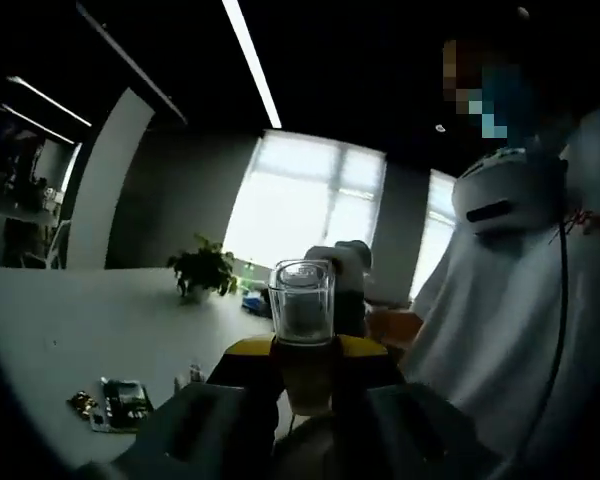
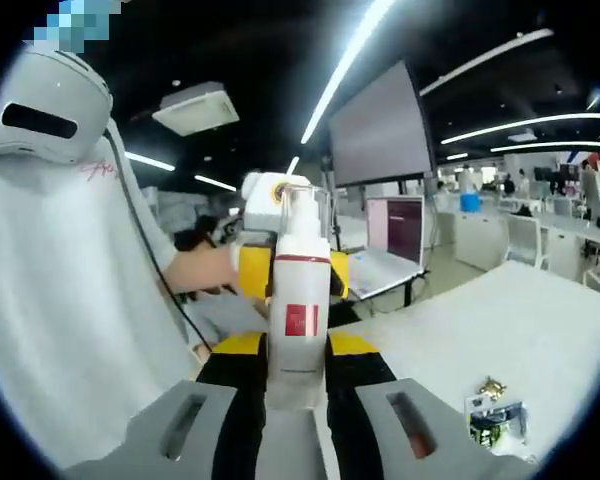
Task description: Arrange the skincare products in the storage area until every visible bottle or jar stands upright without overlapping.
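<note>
Skincare bottles are both held aloft: the left hand-held gripper (image 1: 305, 385) is clenched on a clear-capped bottle (image 1: 302, 325) at centre frame, the right hand-held gripper (image 2: 298, 385) on a white pump bottle (image 2: 298, 300). Each should be lowered vertically onto bare tabletop (image 2: 480, 330), well apart, before the jaws let go.

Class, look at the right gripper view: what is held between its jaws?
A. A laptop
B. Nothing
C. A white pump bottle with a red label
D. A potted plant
C: the right gripper is shut on the white pump bottle, whose red label faces the camera.
</note>
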